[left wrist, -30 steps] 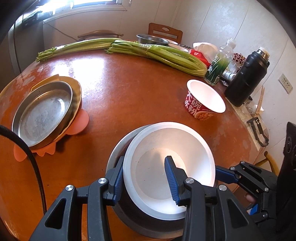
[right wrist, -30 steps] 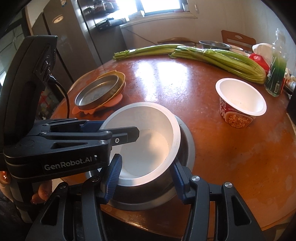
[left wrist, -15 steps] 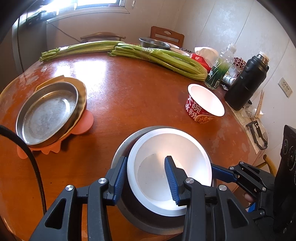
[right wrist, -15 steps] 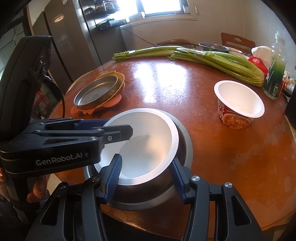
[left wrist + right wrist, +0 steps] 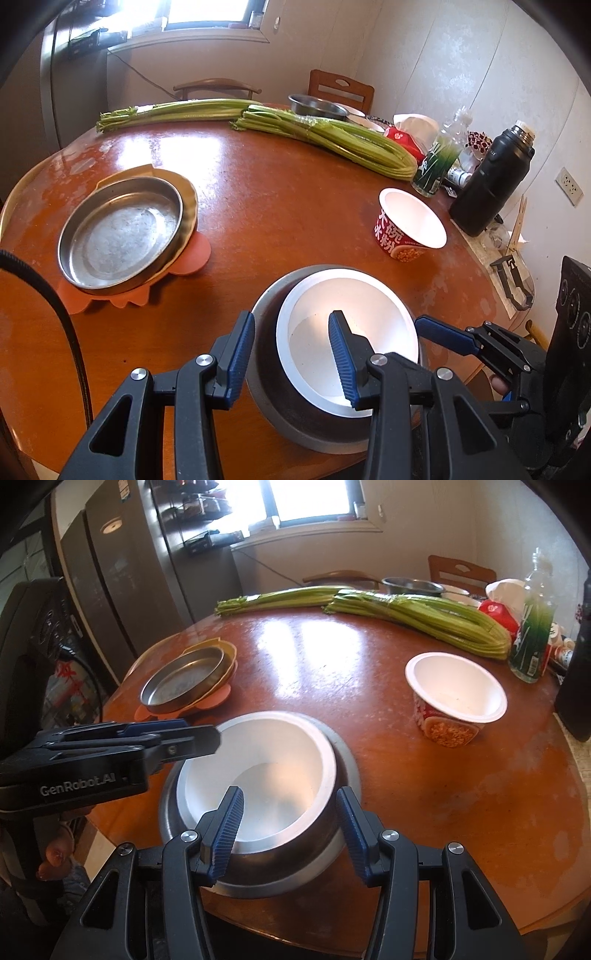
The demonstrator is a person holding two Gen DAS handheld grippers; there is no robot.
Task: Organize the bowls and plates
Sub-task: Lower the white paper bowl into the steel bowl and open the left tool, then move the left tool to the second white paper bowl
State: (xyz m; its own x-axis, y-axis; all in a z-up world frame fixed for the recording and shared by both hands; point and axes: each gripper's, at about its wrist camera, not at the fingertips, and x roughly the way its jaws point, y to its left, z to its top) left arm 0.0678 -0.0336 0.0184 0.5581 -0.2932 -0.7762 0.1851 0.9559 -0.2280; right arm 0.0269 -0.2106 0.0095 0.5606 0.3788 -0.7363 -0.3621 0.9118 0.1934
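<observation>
A white bowl (image 5: 354,332) sits nested inside a steel bowl (image 5: 269,369) on the round wooden table (image 5: 280,206), near its front edge. My left gripper (image 5: 291,358) is open, its fingers astride the near rim of both bowls. My right gripper (image 5: 288,827) is open, its fingers astride the near rim of the white bowl (image 5: 273,760) and steel bowl (image 5: 343,760). A steel plate (image 5: 118,232) rests on a yellow plate and an orange mat at the left. A red paper bowl (image 5: 410,229) stands at the right.
Two celery bundles (image 5: 332,136) lie across the far side. A black flask (image 5: 491,184), a green bottle (image 5: 436,158), a red packet and a steel bowl (image 5: 317,105) crowd the far right. Chairs stand behind the table; a fridge (image 5: 122,576) is at left.
Both grippers have lifted and tilted back, so more of the room shows. The white bowl has settled level into the steel bowl. The left gripper's fingers have spread wider around the rim.
</observation>
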